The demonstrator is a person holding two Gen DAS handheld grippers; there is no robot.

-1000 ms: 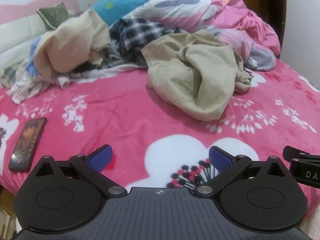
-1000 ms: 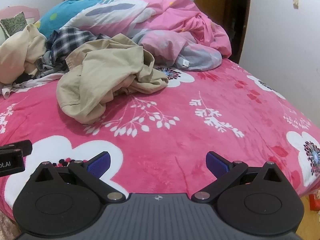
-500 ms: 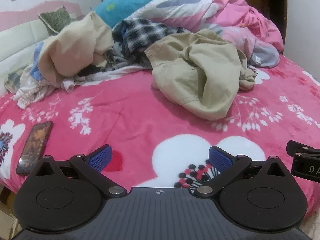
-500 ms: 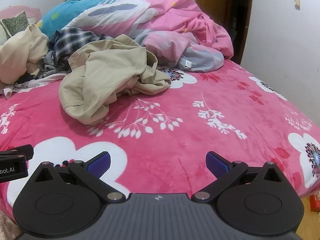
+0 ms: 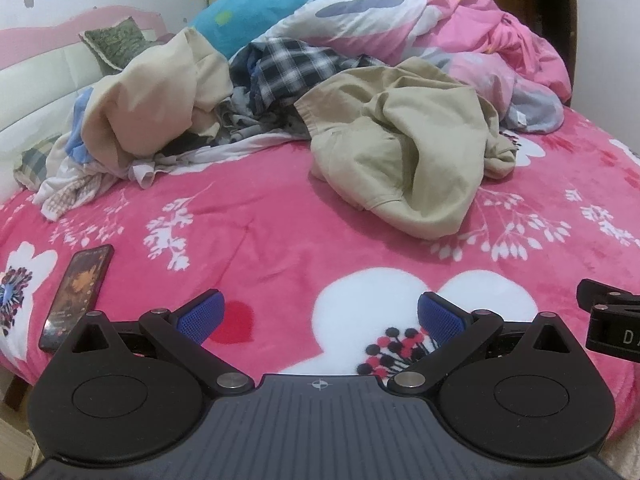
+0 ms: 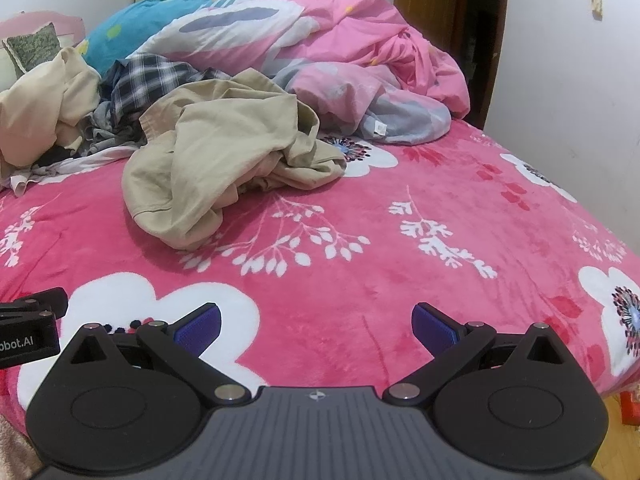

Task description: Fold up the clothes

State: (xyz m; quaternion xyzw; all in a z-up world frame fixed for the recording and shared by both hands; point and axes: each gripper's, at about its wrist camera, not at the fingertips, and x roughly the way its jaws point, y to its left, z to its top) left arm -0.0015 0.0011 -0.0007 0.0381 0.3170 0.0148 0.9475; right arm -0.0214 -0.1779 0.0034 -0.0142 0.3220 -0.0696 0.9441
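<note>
On the pink floral blanket, far left, a phone lies flat near the edge. Behind it, a cream garment heaped against a plaid shirt. Centre: crumpled khaki garment, unfolded, well ahead of both tools. Bunched pink duvet behind, toward the right. Left gripper low over the blanket's near edge, jaws spread wide, holding nothing. Right gripper beside it to the right, jaws equally wide, empty. Neither touches any cloth.
</note>
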